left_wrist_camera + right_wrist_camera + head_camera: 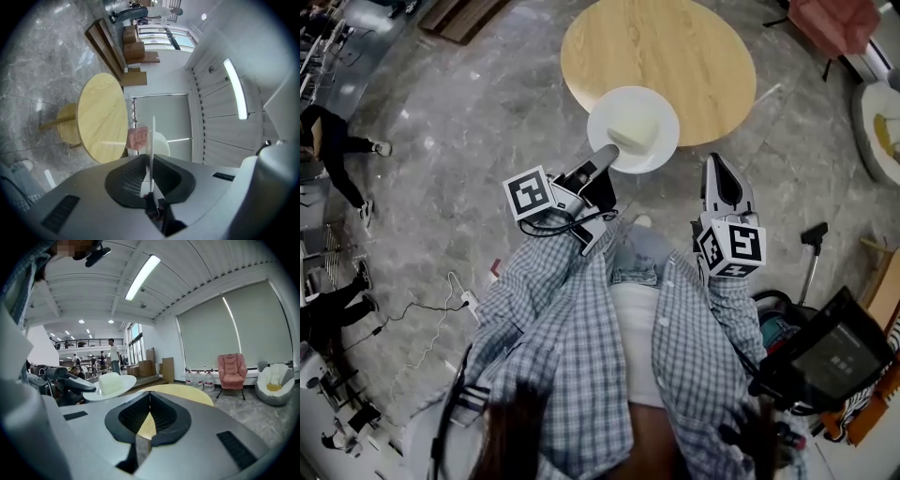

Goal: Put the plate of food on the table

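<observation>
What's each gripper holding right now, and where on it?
The left gripper is clamped on the white plate at its near rim, with the food on top. The right gripper holds nothing, its jaws together.

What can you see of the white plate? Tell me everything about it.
The plate is round, plain white and smooth, glossy like ceramic or plastic, with a shallow raised rim. A pale cream block of food sits near its middle. The left gripper clamps its near rim and holds it about level. Seen from above, it overlaps the near edge of the round wooden table; whether it touches the tabletop can't be told.
</observation>
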Demonstrator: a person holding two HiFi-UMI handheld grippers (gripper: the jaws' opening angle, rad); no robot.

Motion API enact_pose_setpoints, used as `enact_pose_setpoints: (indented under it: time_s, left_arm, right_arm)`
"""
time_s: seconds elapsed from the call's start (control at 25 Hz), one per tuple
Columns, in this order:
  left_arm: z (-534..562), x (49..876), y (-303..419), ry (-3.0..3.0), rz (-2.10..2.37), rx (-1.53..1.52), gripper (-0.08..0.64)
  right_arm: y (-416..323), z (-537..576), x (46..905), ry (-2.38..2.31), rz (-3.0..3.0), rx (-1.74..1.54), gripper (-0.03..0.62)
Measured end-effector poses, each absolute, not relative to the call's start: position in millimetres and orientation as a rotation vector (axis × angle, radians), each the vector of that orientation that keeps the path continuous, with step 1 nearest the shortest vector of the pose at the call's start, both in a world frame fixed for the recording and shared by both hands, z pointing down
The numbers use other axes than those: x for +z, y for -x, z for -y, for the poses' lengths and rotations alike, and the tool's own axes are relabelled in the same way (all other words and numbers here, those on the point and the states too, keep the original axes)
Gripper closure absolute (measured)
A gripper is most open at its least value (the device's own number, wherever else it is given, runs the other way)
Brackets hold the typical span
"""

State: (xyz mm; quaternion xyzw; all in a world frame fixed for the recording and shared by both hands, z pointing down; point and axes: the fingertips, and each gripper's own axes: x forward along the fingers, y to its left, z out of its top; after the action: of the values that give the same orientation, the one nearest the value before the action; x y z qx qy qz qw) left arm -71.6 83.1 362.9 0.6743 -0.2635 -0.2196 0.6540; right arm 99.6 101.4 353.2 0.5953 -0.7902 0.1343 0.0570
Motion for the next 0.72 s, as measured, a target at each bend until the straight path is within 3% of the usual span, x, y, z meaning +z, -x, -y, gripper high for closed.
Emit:
enact_pose_setpoints:
  time_s: [0.72]
  left_arm:
    - [-36, 376, 26, -1.519, 0.573, -0.423, 0.532]
  right_arm:
    - [-139, -68, 374, -1.859, 2.344, 0.537, 0.584]
